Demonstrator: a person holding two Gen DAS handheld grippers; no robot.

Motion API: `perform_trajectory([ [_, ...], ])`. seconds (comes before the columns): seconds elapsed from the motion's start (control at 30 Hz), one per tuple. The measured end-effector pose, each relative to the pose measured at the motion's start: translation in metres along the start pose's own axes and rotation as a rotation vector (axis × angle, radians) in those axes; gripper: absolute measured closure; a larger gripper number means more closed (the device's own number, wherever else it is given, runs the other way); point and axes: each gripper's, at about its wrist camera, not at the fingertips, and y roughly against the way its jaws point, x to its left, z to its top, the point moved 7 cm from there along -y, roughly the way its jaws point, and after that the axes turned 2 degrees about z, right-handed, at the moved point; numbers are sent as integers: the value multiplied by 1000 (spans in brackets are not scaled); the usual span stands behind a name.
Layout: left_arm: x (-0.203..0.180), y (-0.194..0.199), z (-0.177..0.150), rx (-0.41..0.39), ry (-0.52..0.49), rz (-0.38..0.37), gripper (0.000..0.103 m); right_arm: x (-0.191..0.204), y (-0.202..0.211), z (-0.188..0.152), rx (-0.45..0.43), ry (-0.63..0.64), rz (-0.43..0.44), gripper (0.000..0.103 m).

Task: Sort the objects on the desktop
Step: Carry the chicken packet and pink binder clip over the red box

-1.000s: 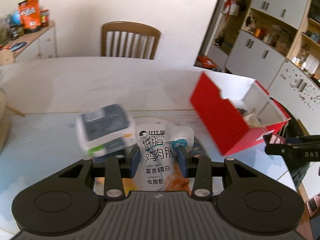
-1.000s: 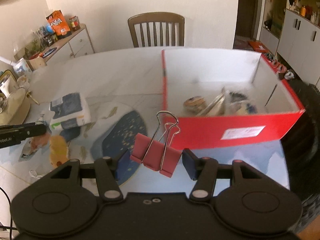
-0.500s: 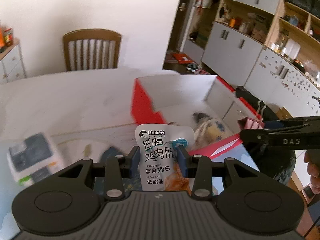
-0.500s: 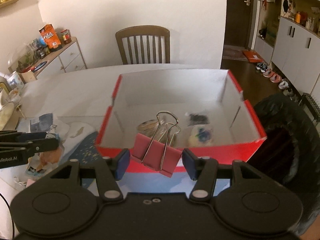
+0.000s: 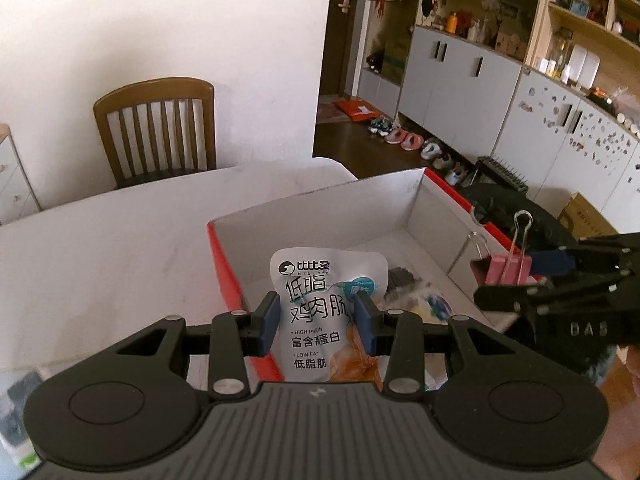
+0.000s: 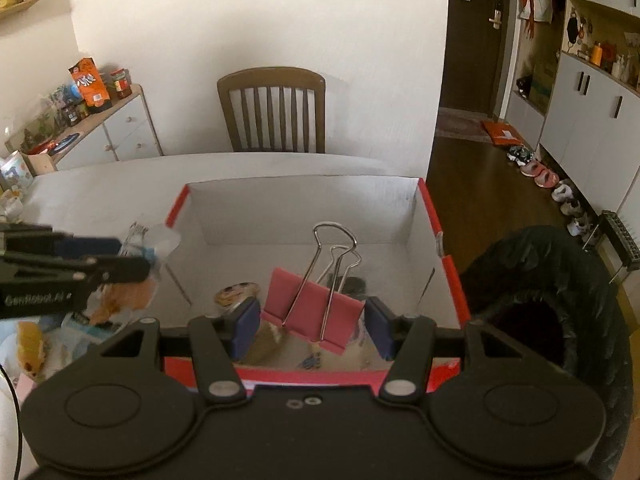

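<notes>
My left gripper [image 5: 316, 322] is shut on a white chicken-breast snack pouch [image 5: 324, 300] and holds it over the near left part of the red box [image 5: 224, 264]. My right gripper [image 6: 310, 322] is shut on a pink binder clip [image 6: 312, 312] and holds it above the near edge of the same red box [image 6: 436, 216]. The box has white inner walls and holds several small packets [image 6: 236, 294]. Each gripper shows in the other's view: the right one with the pink clip [image 5: 506, 270], the left one with the pouch [image 6: 132, 300].
The box stands on a white table [image 5: 100, 248]. A wooden chair [image 6: 272, 110] stands behind the table. A black bag [image 6: 560, 300] sits to the right of the box. More packets [image 6: 32, 352] lie on the table at the left.
Both grippers have moved toward the red box with their loads and now hang over it. The tissue pack has slid out of the left view.
</notes>
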Motion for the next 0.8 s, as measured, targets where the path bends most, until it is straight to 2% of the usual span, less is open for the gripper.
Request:
perform_trajectory([
  [0.33,-20,-62,24,55,-109,59,64,-14,-40,2,83,56,33,47],
  [0.8,-31,-125,20,171,-208,82,64,-3,-74,-8,154,159,68,47],
])
